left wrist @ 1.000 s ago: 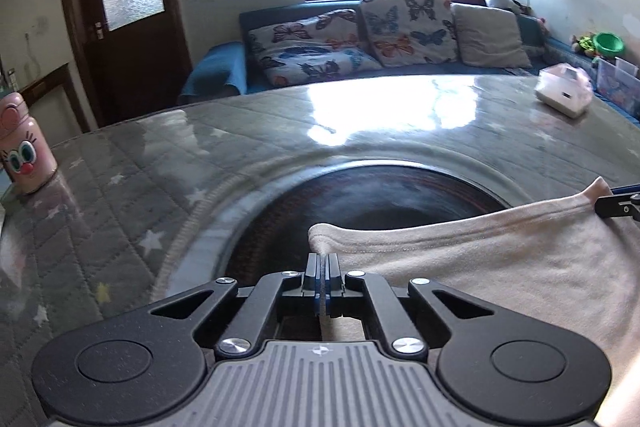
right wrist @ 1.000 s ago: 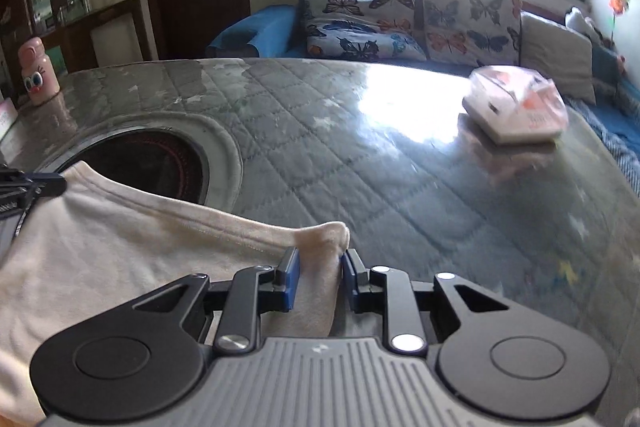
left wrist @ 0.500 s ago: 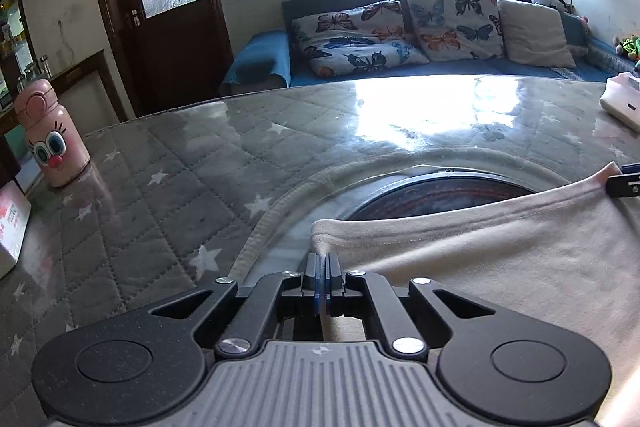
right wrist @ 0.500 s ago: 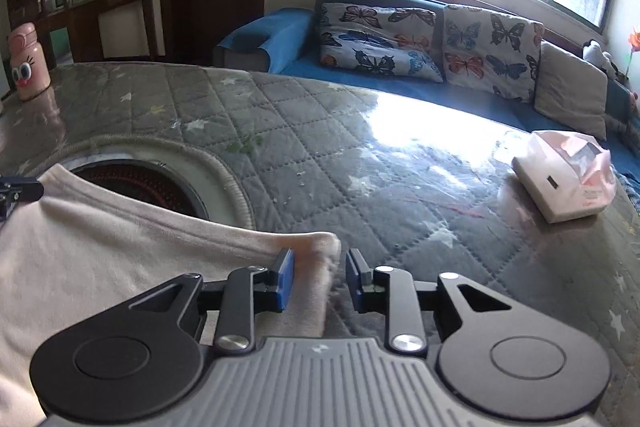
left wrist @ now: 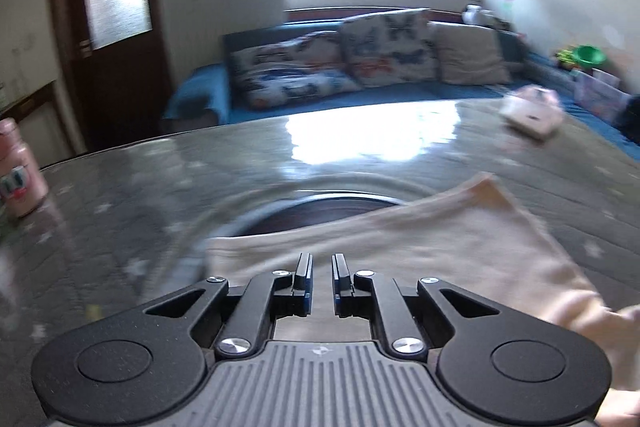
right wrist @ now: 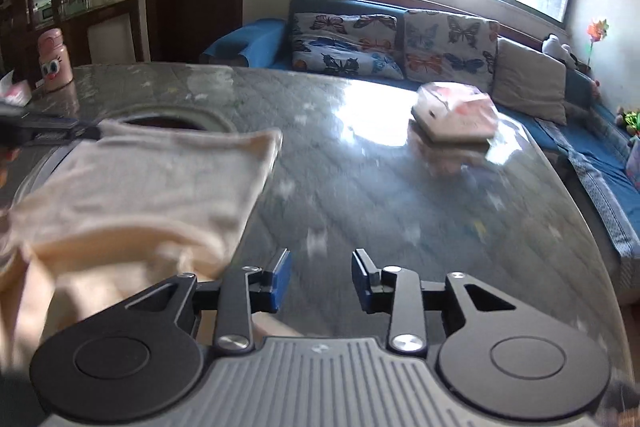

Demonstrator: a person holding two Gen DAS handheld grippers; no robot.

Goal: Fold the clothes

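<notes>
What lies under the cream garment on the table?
The cream garment lies on the quilted star-print table cover, overlapping the near part of a dark round opening in it. The covered part of the opening cannot be seen.

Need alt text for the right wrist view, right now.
The right gripper is open and empty above the quilted table, with the cream garment lying folded to its left. A pink tissue pack sits farther back.

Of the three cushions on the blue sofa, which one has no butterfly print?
The plain beige cushion at the right end. The other two cushions carry coloured butterflies.
</notes>
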